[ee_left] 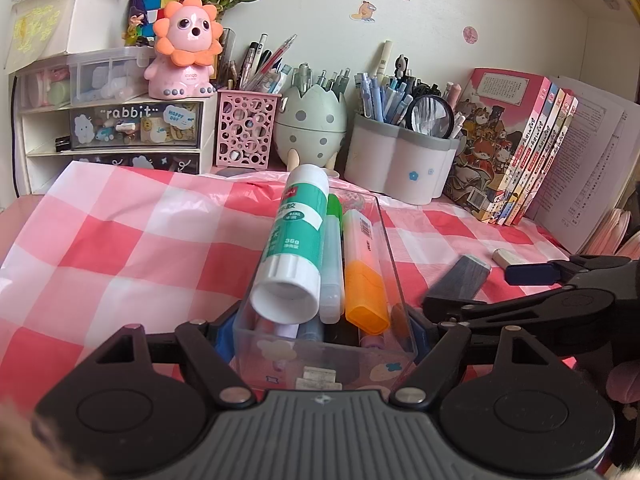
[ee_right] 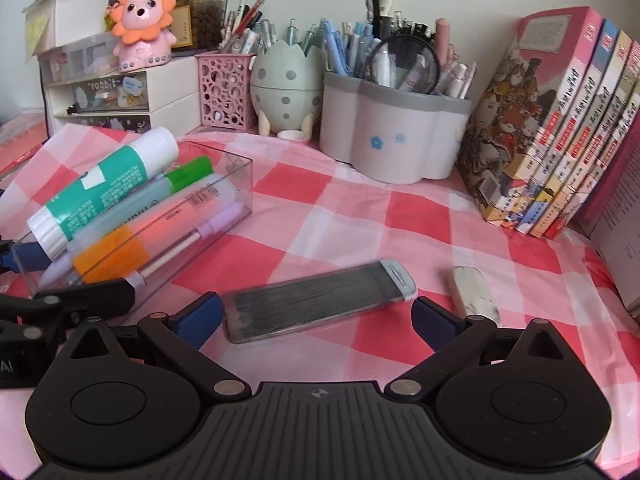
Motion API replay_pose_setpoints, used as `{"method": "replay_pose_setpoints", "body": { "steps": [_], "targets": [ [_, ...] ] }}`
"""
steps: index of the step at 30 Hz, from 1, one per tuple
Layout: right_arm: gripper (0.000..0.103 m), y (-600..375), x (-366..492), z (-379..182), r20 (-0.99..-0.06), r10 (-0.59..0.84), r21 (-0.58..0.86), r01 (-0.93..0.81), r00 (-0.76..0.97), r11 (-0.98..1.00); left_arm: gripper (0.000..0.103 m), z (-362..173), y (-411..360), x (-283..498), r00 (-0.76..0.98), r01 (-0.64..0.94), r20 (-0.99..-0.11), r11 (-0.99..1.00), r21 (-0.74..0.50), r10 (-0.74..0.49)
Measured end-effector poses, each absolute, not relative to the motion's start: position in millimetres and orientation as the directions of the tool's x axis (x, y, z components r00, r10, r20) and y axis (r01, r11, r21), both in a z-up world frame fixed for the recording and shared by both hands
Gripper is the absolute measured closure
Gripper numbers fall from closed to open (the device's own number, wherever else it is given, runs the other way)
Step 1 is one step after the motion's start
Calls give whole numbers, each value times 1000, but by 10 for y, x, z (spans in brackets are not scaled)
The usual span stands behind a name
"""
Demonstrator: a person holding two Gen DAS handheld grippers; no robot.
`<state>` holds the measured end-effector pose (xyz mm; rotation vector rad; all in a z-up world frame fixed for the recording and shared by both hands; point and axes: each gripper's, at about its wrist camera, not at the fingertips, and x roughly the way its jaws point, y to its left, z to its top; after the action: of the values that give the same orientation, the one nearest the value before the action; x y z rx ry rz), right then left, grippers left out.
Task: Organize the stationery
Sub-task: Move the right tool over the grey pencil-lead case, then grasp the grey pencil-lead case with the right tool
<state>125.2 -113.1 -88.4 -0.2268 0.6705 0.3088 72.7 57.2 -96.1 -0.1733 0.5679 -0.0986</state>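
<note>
Here, left hand-held gripper (ee_left: 320, 332) pinches clear box (ee_left: 394, 276) — right hand-held gripper (ee_right: 316, 314) spread.

A red-and-white checked cloth (ee_right: 352, 200) covers the bench. On it lie a flat grey lead case (ee_right: 316, 306) and, just to its right, a smudged white eraser (ee_right: 474, 290). A clear tray (ee_right: 240, 168) rests at the left. Along the back stand a pink holder (ee_right: 224, 88), an egg-shaped holder (ee_right: 286, 88), a white-and-grey organiser (ee_right: 392, 136) and books (ee_right: 560, 128).

We count 1 glue stick (ee_right: 100, 184), 1 clear box (ee_right: 236, 172), 1 lead case (ee_right: 316, 300), 1 eraser (ee_right: 474, 290), 3 pen holders (ee_right: 396, 136).
</note>
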Motion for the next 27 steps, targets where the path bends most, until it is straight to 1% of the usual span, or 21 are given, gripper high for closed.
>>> {"method": "replay_pose_setpoints", "body": {
  "steps": [4,7,9,11,14,16,19,23,27],
  "targets": [
    [7,-1339,1196,-862,-646,156,-134,-313,747,940,50,-961,571,728,839,45,-526,981,-190,-140],
    [7,-1524,1170,-843,-654,97,-147,-252,750,957,50,-961,570,728,839,44,-526,981,-190,-140],
    [9,-1611,1162,-813,-669,96,-111,-227,737,968,50,-962,572,727,839,44,-526,981,-190,-140],
    [10,-1637,1160,-766,-670,140,-51,-234,729,971,50,-961,571,728,839,44,-526,981,-189,-140],
    [17,-1575,1228,-738,-683,195,19,-249,704,968,50,-962,572,726,839,45,-526,981,-190,-140],
    [24,-1509,1303,-755,-698,204,41,-247,687,968,50,-962,572,727,839,45,-526,981,-190,-140],
    [28,-1450,1410,-793,-712,184,49,-214,677,976,50,-962,572,727,839,45,-526,981,-190,-140],
    [30,-1412,1524,-791,-712,150,45,-169,686,985,50,-963,573,726,839,45,-526,981,-190,-140],
    [38,-1298,1616,-806,-711,97,-24,-161,696,987,50,-963,572,726,839,45,-526,981,-190,-140]
  ]
}}
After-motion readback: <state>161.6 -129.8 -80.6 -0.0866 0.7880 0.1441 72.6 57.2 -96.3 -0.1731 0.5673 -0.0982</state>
